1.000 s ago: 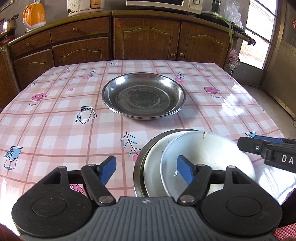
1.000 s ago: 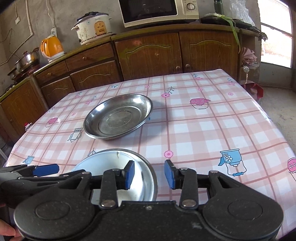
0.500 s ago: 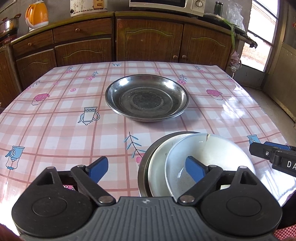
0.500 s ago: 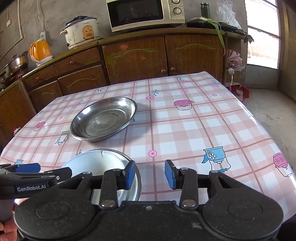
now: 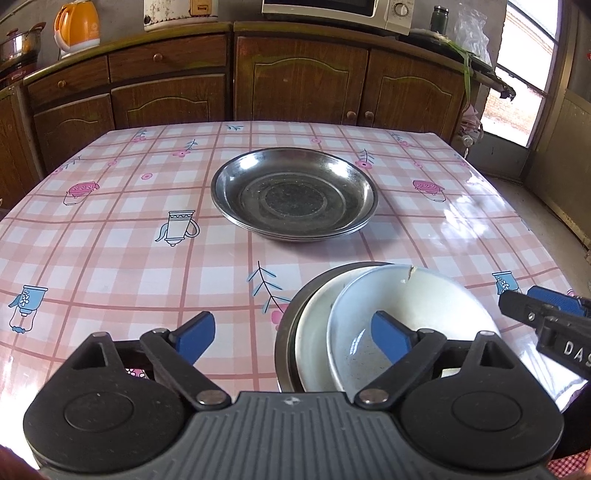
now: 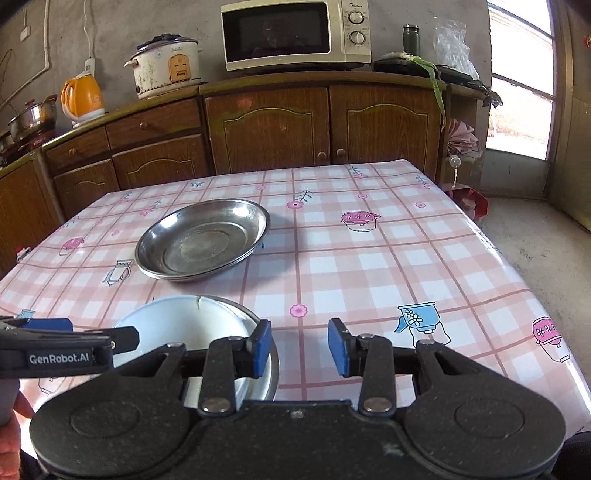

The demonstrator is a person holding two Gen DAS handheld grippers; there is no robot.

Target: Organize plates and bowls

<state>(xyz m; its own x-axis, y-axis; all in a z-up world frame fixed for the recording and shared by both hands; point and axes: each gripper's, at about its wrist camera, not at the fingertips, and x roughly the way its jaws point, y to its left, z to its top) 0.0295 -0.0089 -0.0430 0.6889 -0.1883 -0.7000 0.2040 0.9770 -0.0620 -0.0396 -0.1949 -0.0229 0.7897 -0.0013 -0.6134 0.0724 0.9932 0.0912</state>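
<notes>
The near part of the chipped white bowl sits hidden behind the left tongs. Beneath it, the round steel dish shows only a sliver of rim. The right tongs run off the picture's right edge, lettering cut short.

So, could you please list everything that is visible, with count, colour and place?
Steel plates: stack, exact count unclear, silver, table centre.
White bowl: one, chipped rim, in near stack.
Steel dishes: apparently two, under the bowl.
Table: one, pink check cloth.
Microwave, rice cooker: white, on counter.
Kettle: orange, counter left.
Pot: steel, far left.
Cabinets: brown, behind.
Left gripper: blue pads, just opened wide, empty.
Right gripper: open, empty.
</notes>
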